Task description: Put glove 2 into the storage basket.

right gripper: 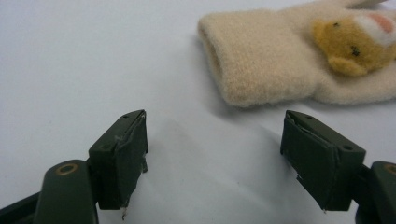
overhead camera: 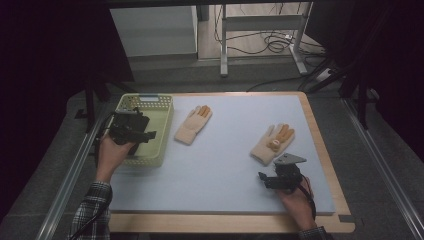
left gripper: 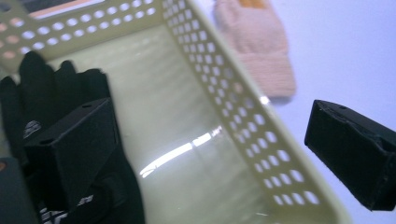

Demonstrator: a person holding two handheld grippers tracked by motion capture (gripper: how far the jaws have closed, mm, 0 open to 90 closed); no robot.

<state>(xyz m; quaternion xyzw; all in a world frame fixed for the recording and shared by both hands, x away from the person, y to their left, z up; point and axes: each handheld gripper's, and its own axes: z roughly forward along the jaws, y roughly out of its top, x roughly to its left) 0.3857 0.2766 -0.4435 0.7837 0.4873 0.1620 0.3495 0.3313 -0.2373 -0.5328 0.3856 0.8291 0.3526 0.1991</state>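
A: Left claw (overhead camera: 131, 126)?
B: Held over the basket (overhead camera: 162, 131), jaws spread wide, nothing gripped. In the left gripper view one jaw is seen inside the basket (left gripper: 243, 121) above a black glove (left gripper: 51, 88), the other outside its wall.

A: Black glove location?
B: Lying in the basket, at one end.

A: Right claw (overhead camera: 265, 179)?
B: Released, jaws wide apart, nothing between them. Low over the blue surface (overhead camera: 220, 165), just short of a cream glove (overhead camera: 272, 144).

A: Detail on it?
B: A bear face (right gripper: 350, 44) is seen on the glove (right gripper: 275, 65); cuff nearest the jaws, not touched.

A: Other items?
B: A second cream glove (overhead camera: 193, 125) is laid just beside the basket.
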